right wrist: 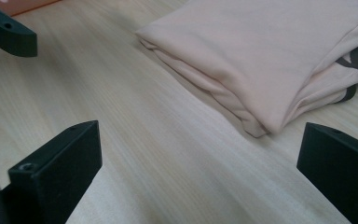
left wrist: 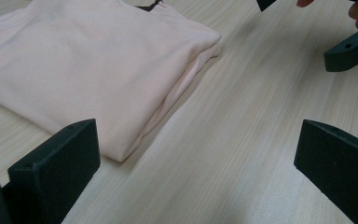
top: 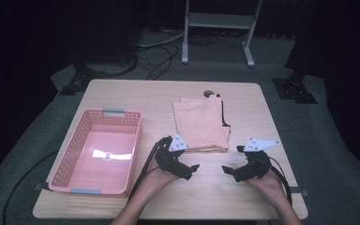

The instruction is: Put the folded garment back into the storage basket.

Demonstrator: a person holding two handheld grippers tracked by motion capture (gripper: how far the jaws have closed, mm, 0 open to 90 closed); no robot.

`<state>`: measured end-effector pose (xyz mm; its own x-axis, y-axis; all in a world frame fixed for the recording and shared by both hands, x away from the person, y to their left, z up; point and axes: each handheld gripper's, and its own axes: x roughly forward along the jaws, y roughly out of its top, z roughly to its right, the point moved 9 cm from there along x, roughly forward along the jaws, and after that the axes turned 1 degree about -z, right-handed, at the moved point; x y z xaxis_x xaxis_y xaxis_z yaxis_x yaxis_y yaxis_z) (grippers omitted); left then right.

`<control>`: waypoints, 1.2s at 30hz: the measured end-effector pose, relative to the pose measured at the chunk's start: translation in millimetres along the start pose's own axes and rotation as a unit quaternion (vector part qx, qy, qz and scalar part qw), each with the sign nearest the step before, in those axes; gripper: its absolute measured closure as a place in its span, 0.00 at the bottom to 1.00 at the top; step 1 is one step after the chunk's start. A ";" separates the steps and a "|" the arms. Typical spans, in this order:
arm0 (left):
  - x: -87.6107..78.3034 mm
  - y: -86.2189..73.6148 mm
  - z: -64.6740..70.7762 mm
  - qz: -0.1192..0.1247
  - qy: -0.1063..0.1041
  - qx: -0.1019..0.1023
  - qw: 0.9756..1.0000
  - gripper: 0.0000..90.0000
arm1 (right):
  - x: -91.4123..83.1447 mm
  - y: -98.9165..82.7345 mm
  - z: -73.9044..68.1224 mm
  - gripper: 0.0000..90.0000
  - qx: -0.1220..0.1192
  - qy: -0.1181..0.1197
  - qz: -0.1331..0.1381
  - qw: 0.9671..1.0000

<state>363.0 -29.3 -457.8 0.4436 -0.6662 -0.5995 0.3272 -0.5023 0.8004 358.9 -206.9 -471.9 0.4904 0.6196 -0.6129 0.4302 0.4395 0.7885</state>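
Both grippers, left gripper (top: 193, 169) and right gripper (top: 226, 169), hover low over the wooden table (top: 243, 101), jaws spread wide and empty, tips facing each other. Just beyond lies a folded peach garment (top: 200, 124) with dark trim, mid-table. Left of it sits a pink basket (top: 63, 161).

No legible text, label, brand, number or sign in any view. Folded cloth (top: 200, 124), centre of the high view: plain, unprinted. Pink basket (top: 63, 161), left of frame: no marking that can be read. Tabletop (top: 243, 197): bare wood grain. Grey plates on the claws carry small dots, too small to read.
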 end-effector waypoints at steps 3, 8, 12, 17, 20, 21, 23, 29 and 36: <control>0.0 2.9 -2.5 0.006 -0.004 -0.001 1.000 0.00 | 1.5 5.3 2.0 0.00 0.000 0.000 0.003 1.000; 2.0 6.6 -7.0 0.001 -0.010 -0.005 1.000 0.00 | 7.3 17.9 4.5 0.00 -0.002 0.010 0.006 1.000; 0.0 13.7 -9.0 0.008 -0.013 -0.001 1.000 0.00 | 14.2 26.7 5.4 0.00 -0.006 0.015 0.006 1.000; 4.9 10.5 -10.2 0.007 -0.027 -0.001 1.000 0.00 | 25.6 23.3 6.5 0.00 -0.006 0.023 -0.006 1.000; 9.9 8.7 -12.2 0.004 -0.028 -0.001 1.000 0.00 | 32.4 20.0 6.2 0.00 -0.007 0.029 -0.017 0.999; 11.7 8.3 -11.6 0.004 -0.031 -0.001 1.000 0.00 | 34.5 18.7 6.1 0.00 -0.007 0.030 -0.021 0.999; 15.6 7.4 -10.6 0.001 -0.035 0.000 0.999 0.00 | 38.4 16.9 6.2 0.00 -0.006 0.031 -0.026 0.999; 26.4 2.9 -10.4 -0.009 -0.046 -0.005 0.999 0.00 | 49.8 10.8 6.9 0.00 -0.003 0.036 -0.044 0.998; 31.4 -1.4 -11.8 -0.018 -0.051 -0.010 0.998 0.00 | 56.0 5.4 7.8 0.00 0.003 0.037 -0.058 0.998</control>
<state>386.3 -43.0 -477.6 0.3435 -0.7013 -0.6247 0.3589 -0.5166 0.7774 394.6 -175.0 -502.4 0.3798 0.6109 -0.6947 0.4856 0.5075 0.7118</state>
